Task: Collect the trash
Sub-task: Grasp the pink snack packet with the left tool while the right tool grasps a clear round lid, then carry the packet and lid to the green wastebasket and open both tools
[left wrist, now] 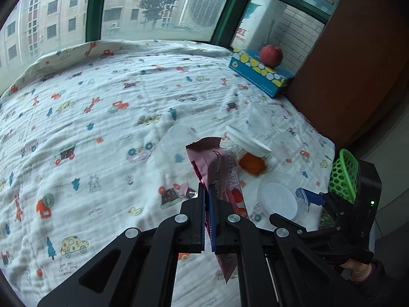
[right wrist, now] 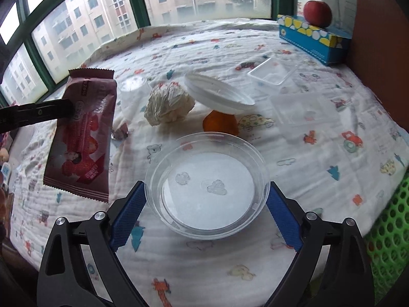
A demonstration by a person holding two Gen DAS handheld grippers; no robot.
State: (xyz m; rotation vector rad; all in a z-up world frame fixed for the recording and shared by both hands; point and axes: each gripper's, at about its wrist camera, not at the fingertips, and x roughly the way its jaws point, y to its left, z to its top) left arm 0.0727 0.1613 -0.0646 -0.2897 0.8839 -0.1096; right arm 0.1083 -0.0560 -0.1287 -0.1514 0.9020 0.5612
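Near the bed's right edge, the trash is sitting in a cluster: a clear round dish, a crumpled tissue, an orange peel, a white lid and clear boxes. The left claw is pinching a pink snack wrapper shut between its pads, holding it clear above the quilt. The right claw is standing wide open, its pads flanking the dish without touching. A green basket is waiting just past the right edge. Wide open quilt is lying toward the window.
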